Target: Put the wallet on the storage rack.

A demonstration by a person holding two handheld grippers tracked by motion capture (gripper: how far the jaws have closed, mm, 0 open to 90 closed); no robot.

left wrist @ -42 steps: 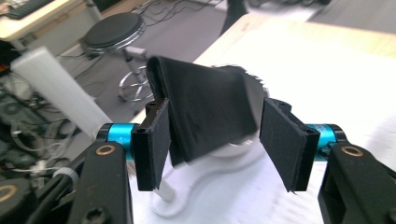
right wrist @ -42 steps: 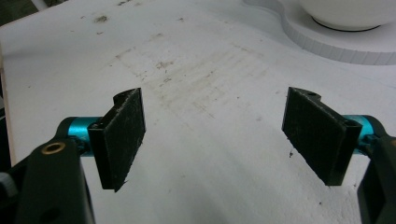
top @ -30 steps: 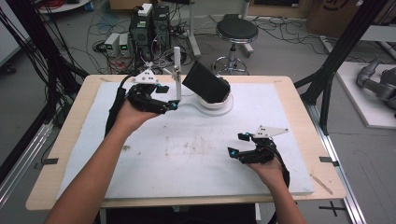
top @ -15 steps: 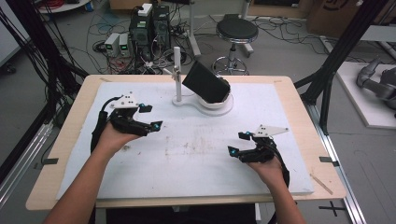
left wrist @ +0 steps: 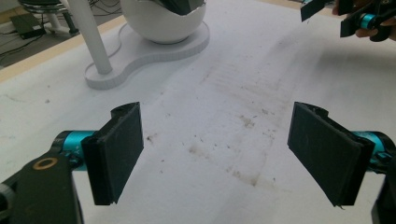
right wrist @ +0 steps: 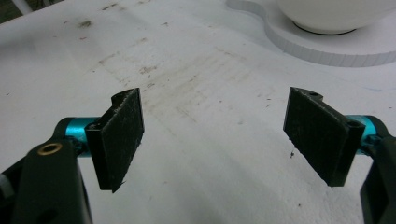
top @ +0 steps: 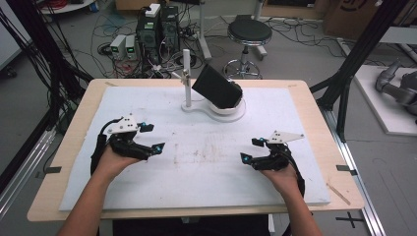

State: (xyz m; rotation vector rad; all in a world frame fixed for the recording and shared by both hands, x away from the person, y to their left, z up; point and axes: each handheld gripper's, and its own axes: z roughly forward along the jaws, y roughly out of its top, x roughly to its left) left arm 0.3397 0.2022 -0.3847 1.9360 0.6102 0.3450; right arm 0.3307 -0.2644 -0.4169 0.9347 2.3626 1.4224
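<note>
Left gripper (top: 152,137): jaws wide apart after just opening, nothing between them, low over the white board (top: 295,118), presumably parked.

Right gripper (top: 248,150): jaws likewise spread and empty, resting near the board's front right.

White stand (top: 216,109): at the board's far middle, well apart from both grippers; flat base with upright post (top: 186,73), cup carrying the tilted black box (top: 216,88), probably cradled for display.

Markings: no legible writing or brand.
</note>
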